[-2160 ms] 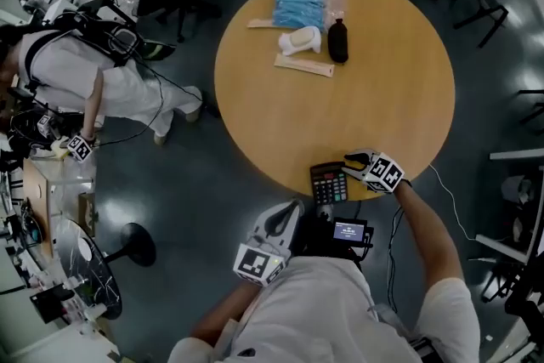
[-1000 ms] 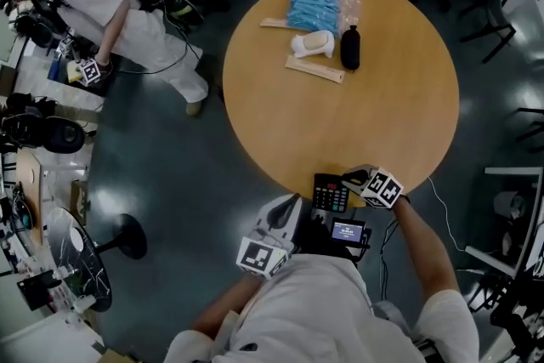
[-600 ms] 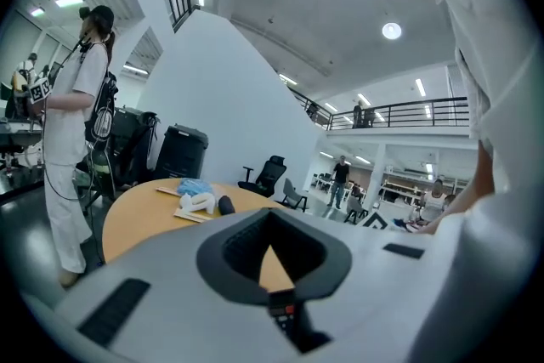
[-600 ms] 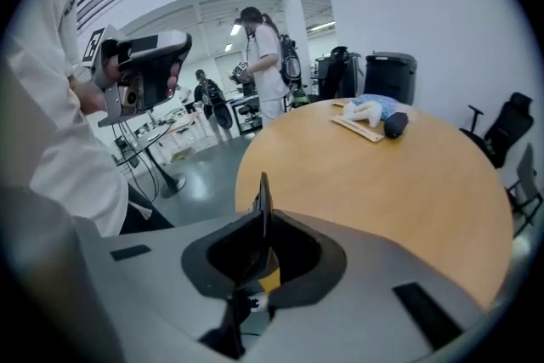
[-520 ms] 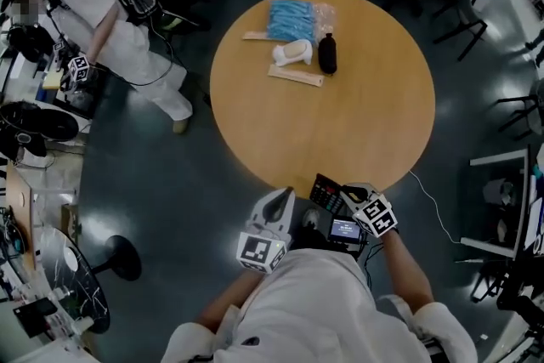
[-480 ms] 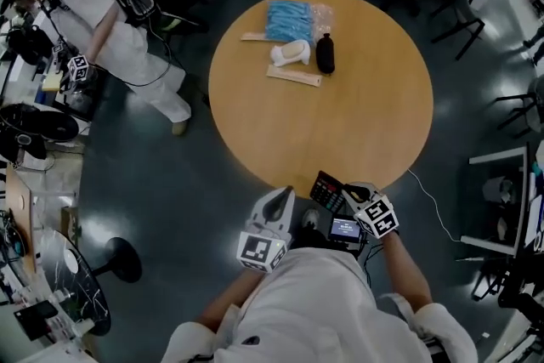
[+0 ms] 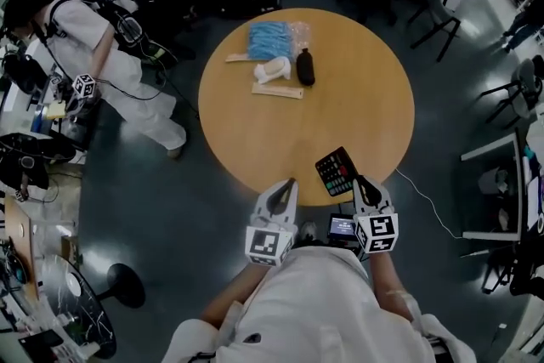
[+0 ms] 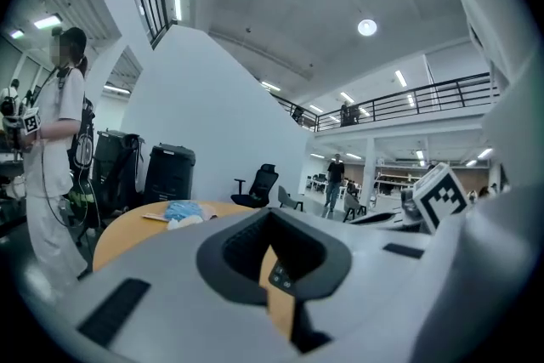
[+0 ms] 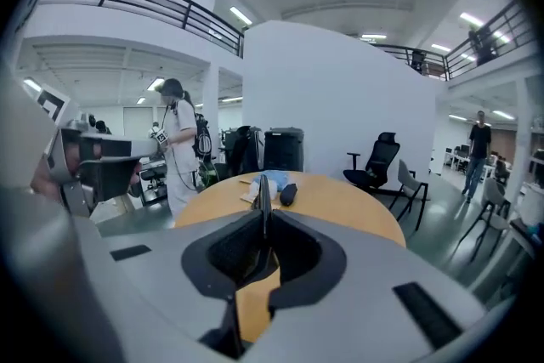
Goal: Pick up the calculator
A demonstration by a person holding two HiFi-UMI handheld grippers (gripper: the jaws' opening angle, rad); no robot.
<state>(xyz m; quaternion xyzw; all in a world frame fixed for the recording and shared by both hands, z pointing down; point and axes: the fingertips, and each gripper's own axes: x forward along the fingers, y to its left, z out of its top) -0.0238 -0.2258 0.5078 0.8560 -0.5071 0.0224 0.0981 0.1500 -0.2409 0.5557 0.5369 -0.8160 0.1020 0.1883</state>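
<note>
Our right gripper [image 7: 358, 182] pinches the black rectangular calculator [image 7: 336, 171] by the near edge of the round wooden table [image 7: 357, 89]. Our left gripper [image 7: 287, 185] is pressed together on nothing.

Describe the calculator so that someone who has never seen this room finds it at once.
Find the round wooden table; at its near edge the right gripper is shut on the calculator. It is a flat dark slab with rows of keys, far from the blue packet and black pouch across the table.
</note>
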